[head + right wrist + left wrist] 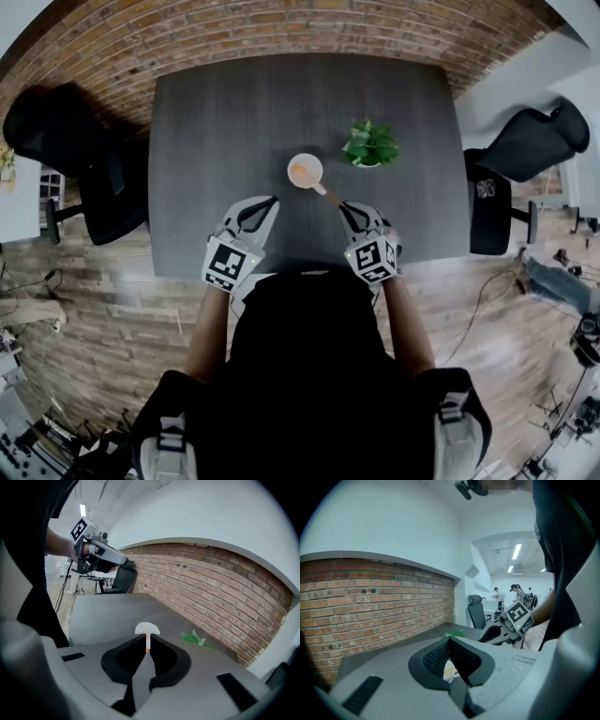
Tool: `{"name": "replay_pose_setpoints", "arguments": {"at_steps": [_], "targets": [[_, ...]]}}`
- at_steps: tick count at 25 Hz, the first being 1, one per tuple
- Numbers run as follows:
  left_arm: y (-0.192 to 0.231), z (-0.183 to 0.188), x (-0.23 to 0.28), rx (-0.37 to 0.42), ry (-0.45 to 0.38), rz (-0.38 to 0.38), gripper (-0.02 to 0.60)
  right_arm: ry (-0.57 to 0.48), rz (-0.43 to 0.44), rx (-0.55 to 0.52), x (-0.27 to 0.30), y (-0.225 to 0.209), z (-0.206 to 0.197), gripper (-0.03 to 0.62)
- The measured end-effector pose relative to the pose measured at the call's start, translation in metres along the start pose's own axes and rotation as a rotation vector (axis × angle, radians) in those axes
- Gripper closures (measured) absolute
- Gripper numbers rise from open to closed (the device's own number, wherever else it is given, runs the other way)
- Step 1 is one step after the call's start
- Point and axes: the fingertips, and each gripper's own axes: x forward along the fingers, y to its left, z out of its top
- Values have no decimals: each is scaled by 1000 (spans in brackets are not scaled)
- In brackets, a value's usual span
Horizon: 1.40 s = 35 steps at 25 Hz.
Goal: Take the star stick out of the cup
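A white cup [305, 172] stands mid-table with the orange star inside it. The star stick [329, 194] leans out of the cup toward the lower right, and its end meets the tips of my right gripper [345, 206]. In the right gripper view the jaws of the right gripper [147, 649] are closed on the thin stick [147, 641], with the cup [147, 629] just beyond. My left gripper [271, 202] hovers to the cup's lower left. Its jaws [450, 642] are shut with nothing between them, and they hide most of the cup [449, 669].
A small green potted plant [370, 145] stands just right of the cup on the dark table [216, 122]. Black office chairs flank the table at the left [66, 141] and right [530, 141]. A brick wall [225, 592] runs behind the far edge.
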Motion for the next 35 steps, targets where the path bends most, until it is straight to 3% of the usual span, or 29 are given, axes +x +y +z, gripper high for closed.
{"name": "replay_pose_setpoints", "arguments": {"at_steps": [7,11,29,35], "targets": [[-6,0,0,32,4,-9,580,16,7,4,4,2,-11,553],[-9,-8,-4,-4,24,-4,580,32,18,-7,9,5,-15,546],[-7,-22,-19,-31,58,41,580,63,41,-17,35,7,-25,539],[-4,-20,-24,2,49,56,580,75,52,-21,42,11,-28,540]]}}
